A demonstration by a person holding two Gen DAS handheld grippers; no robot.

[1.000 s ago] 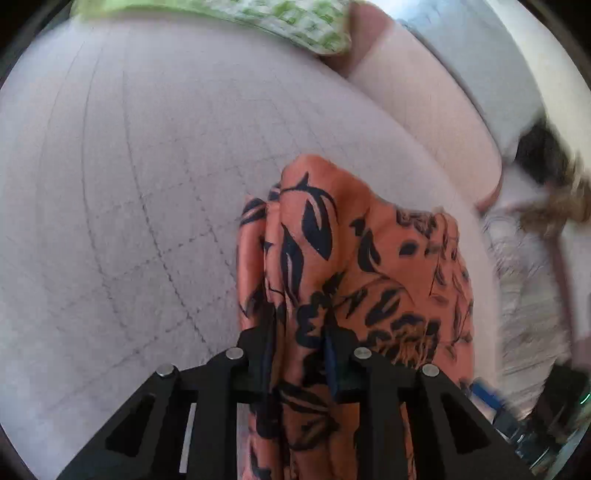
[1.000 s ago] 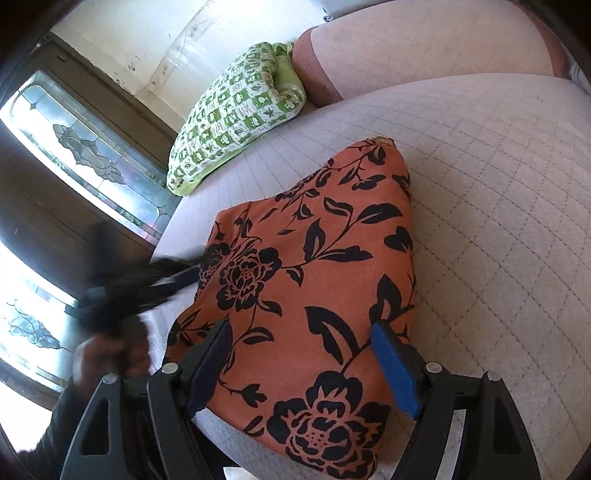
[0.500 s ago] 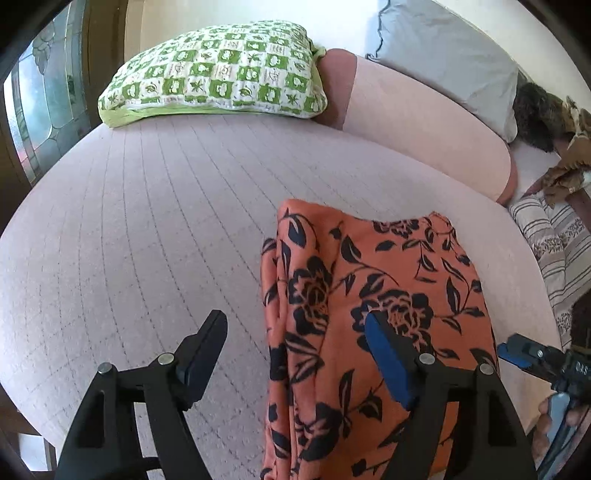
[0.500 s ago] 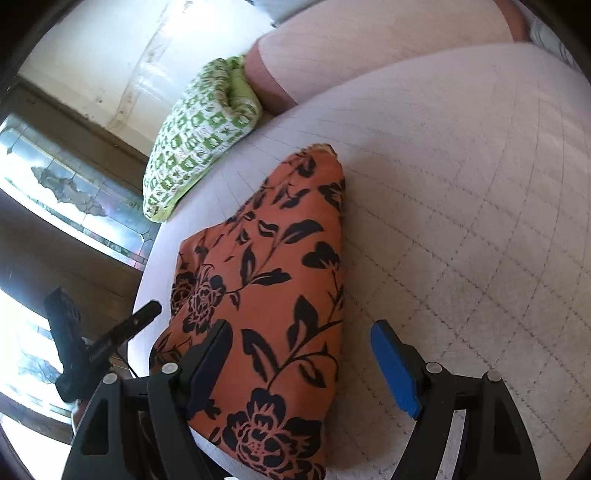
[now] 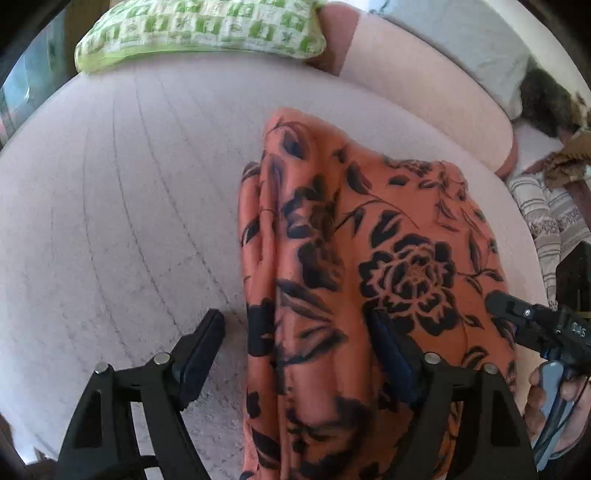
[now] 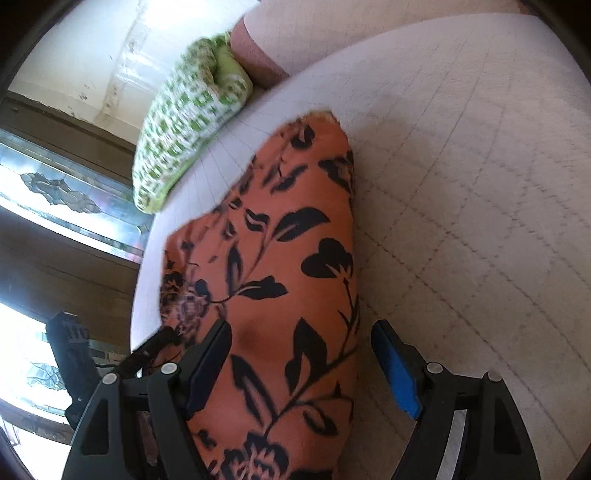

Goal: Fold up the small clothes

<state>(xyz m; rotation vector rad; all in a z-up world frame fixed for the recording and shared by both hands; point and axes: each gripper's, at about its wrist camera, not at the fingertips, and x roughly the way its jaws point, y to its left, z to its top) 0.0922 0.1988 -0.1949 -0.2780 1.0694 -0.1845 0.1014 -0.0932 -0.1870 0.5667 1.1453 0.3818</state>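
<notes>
Left claw: jaws spread wide apart, gripping nothing. The orange cloth garment with black floral print lies between and beyond its fingers, on the pale quilted mattress surface; the garment's bunched, pleated left edge runs forward from between the fingers, and its flatter part spreads under and past the right-hand finger. Ahead and to the left of this claw, at the far edge of the mattress, sits a green-and-white checked pillow; ahead and to the right, a pink bolster cushion. Right claw: jaws also wide apart, holding nothing. In its view, the garment passes between the fingers, closer to the left one, and extends forward to a narrow end. The right finger with its blue pad is over bare mattress. The same pillow lies ahead-left. Both views are slightly motion-blurred.
</notes>
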